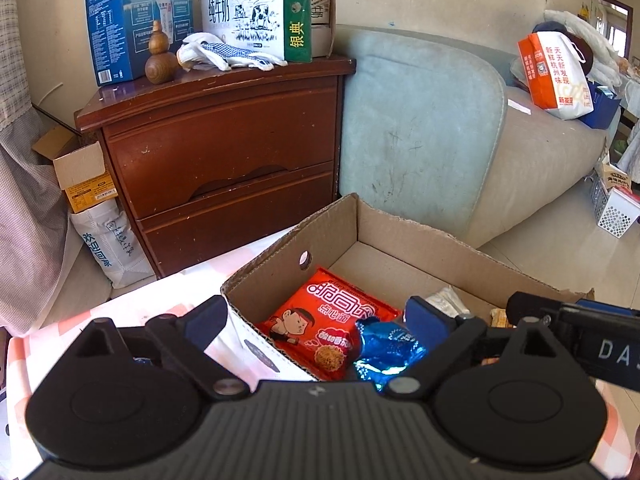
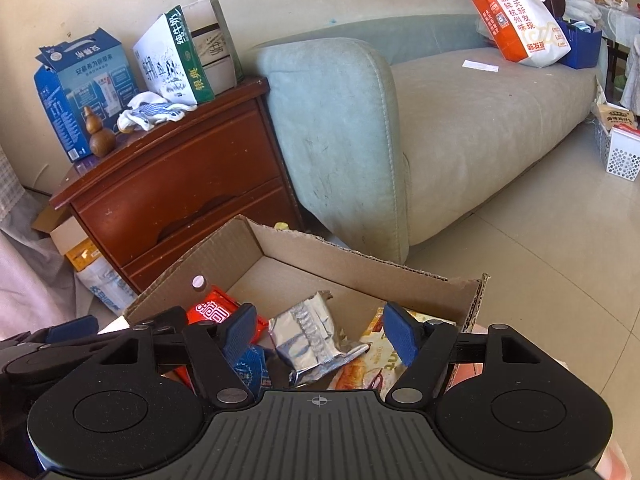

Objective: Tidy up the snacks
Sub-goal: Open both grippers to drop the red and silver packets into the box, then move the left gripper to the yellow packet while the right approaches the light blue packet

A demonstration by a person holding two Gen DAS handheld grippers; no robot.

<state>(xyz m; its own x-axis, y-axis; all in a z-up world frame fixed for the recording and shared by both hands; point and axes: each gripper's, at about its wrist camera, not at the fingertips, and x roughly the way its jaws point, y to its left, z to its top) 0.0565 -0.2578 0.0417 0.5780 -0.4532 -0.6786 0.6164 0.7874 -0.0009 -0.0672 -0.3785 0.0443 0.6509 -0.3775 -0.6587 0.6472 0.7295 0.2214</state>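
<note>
An open cardboard box (image 1: 400, 236) (image 2: 360, 264) sits on a pink checked tablecloth (image 1: 132, 300). Inside lie a red noodle snack packet (image 1: 328, 320) (image 2: 208, 308), a blue foil snack (image 1: 386, 350) (image 2: 252, 364), a silver foil packet (image 2: 316, 336) (image 1: 446, 300) and an orange-yellow packet (image 2: 372, 360). My left gripper (image 1: 316, 322) is open and empty, straddling the box's near left wall above the red packet. My right gripper (image 2: 318, 338) is open and empty, hovering over the silver packet; it shows at the right edge of the left wrist view (image 1: 576, 316).
A brown wooden nightstand (image 1: 224, 148) (image 2: 176, 196) stands beyond the box, carrying milk cartons (image 1: 256, 12), a wooden gourd (image 1: 160, 56) and gloves. A pale sofa (image 1: 440, 140) (image 2: 440, 120) with an orange-white bag (image 1: 556, 72) is to the right. A white basket (image 2: 620, 152) is on the tiled floor.
</note>
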